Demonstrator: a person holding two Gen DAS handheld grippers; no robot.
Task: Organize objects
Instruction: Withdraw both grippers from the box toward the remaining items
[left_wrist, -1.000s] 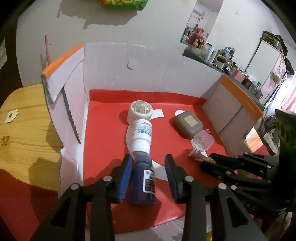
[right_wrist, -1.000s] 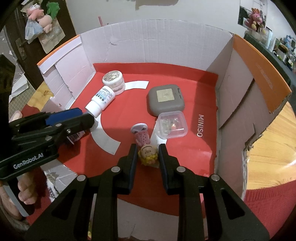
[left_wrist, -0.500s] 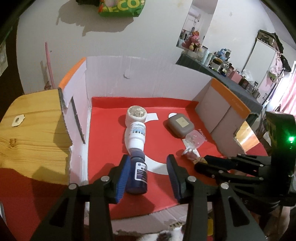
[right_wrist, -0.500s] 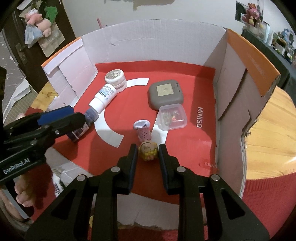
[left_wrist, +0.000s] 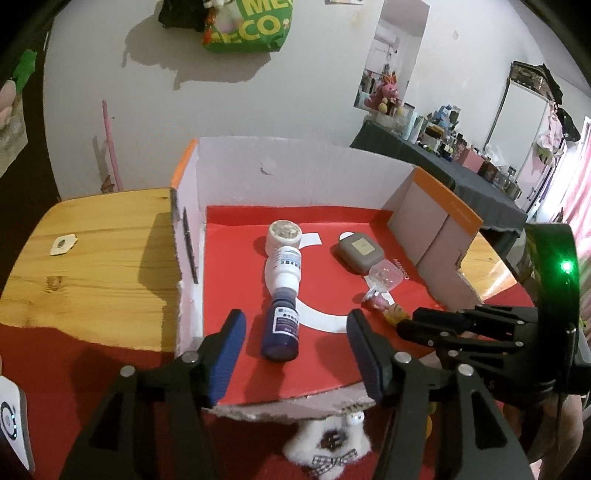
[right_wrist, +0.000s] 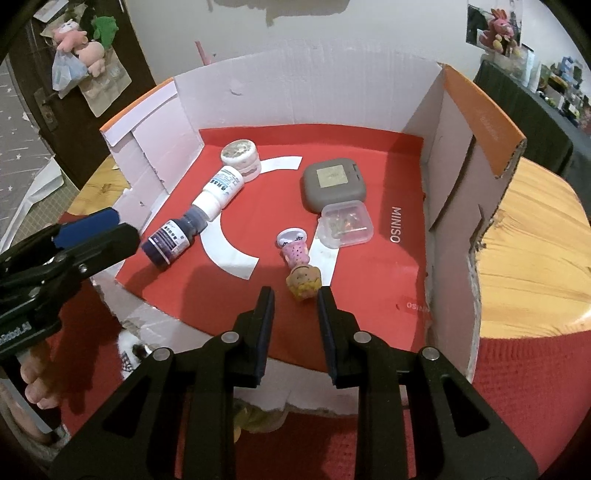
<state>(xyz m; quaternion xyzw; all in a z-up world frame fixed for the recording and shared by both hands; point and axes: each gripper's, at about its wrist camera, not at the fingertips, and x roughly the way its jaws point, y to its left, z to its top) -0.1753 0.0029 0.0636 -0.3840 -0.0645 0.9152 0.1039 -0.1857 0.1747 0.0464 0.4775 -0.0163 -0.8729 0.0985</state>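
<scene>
Both grippers, left (left_wrist: 295, 347) and right (right_wrist: 295, 317), now gape empty and drawn back from the open red-floored cardboard box (right_wrist: 369, 92), where the released dark-blue glass bottle (left_wrist: 282, 328) and small pink-dressed plastic doll (right_wrist: 300, 264) lie; bottle looks rigid, slick, breakable, best gripped mid-body.

White wall (left_wrist: 314, 92), green bag (left_wrist: 247, 26) hung high. Wooden table (left_wrist: 96, 258) on the near side. Cluttered dark counter (left_wrist: 461, 173) along the far side.
</scene>
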